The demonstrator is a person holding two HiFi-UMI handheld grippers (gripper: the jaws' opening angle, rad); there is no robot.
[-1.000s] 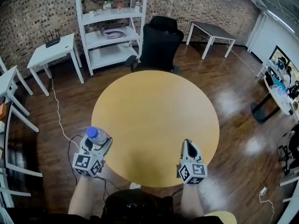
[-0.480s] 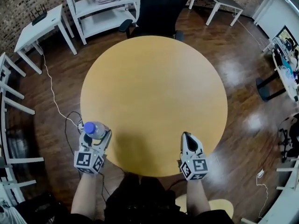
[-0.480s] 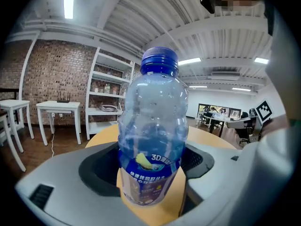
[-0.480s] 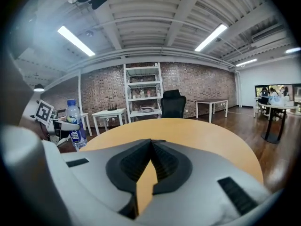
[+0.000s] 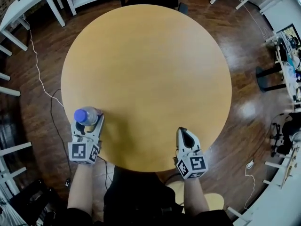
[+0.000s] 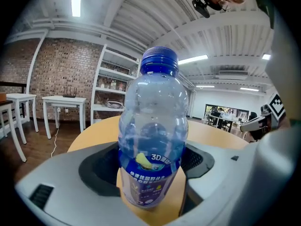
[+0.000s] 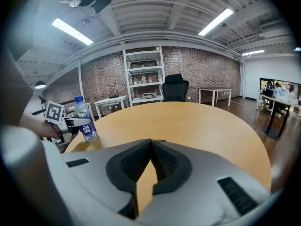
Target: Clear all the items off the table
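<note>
**Left gripper (image 5: 88,122) gripping a water bottle (image 5: 86,115) at the round table's (image 5: 150,65) left rim; right gripper (image 5: 183,132) closed and empty.**

The left gripper is clamping its two jaws on the labelled lower body of the clear, blue-capped water bottle. One dark pad is pressing on each side, and the bottle is standing upright between them with its neck and cap rising above the jaws. The bottle is sitting at the near left rim of the wooden table, and in the right gripper view its base looks to be resting on the tabletop. The right gripper is hovering over the table's near edge, well apart from the bottle, its jaws pressing together with nothing between them.
</note>
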